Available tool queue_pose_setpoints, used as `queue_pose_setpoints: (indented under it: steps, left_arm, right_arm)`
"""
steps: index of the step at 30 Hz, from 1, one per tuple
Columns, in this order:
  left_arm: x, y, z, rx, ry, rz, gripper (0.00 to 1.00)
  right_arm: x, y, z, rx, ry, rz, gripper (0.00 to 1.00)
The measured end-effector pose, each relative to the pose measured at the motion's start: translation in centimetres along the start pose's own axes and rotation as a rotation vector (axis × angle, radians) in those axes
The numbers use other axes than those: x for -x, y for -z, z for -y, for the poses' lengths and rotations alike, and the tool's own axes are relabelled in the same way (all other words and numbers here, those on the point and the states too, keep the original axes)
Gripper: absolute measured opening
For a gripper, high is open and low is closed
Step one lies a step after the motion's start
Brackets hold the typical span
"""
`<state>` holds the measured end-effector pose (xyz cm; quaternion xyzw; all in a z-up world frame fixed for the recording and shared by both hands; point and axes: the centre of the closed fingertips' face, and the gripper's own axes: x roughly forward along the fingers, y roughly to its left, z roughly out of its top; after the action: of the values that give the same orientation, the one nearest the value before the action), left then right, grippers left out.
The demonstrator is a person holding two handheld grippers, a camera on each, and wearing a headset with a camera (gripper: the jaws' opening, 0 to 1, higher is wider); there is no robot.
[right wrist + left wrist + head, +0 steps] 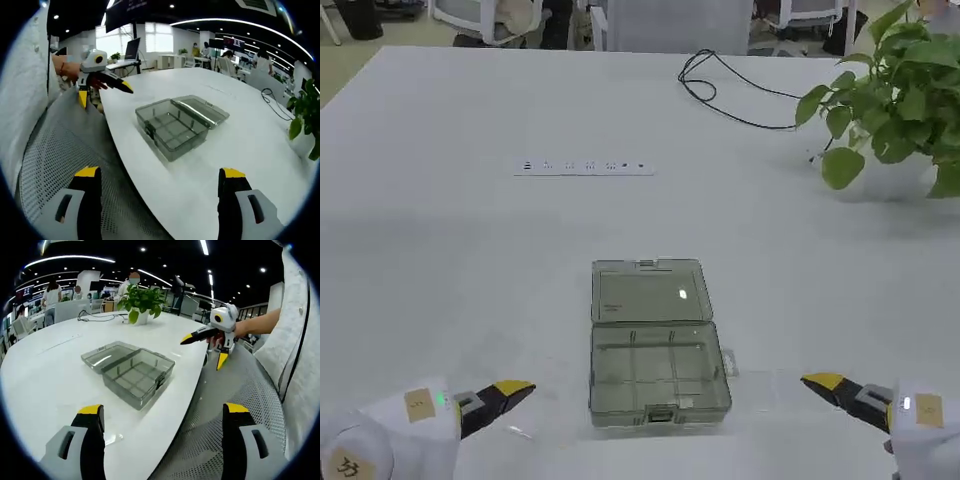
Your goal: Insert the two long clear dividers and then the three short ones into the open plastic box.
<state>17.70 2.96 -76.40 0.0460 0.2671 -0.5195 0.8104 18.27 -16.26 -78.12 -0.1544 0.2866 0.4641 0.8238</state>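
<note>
The smoky clear plastic box lies open near the table's front edge, its lid folded flat behind it. Thin clear partitions make a grid inside its base. A small clear piece lies against the box's right side. My left gripper hovers left of the box, and my right gripper hovers to its right. Both are open and hold nothing. The left gripper view has the box ahead of its wide-apart jaws, with the right gripper beyond. The right gripper view has the box and the left gripper.
A white power strip lies mid-table behind the box. A black cable and a potted plant stand at the back right. A grey mesh seat sits below the table's front edge.
</note>
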Motion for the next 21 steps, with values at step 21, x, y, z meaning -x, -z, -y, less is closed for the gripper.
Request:
queue_pose_setpoints:
  steps: [21]
  left_arm:
    - [-0.10, 0.10, -0.32, 0.008, -0.004, 0.001, 1.00]
  right_arm:
    - [-0.07, -0.02, 0.17, -0.008, 0.003, 0.003, 0.97]
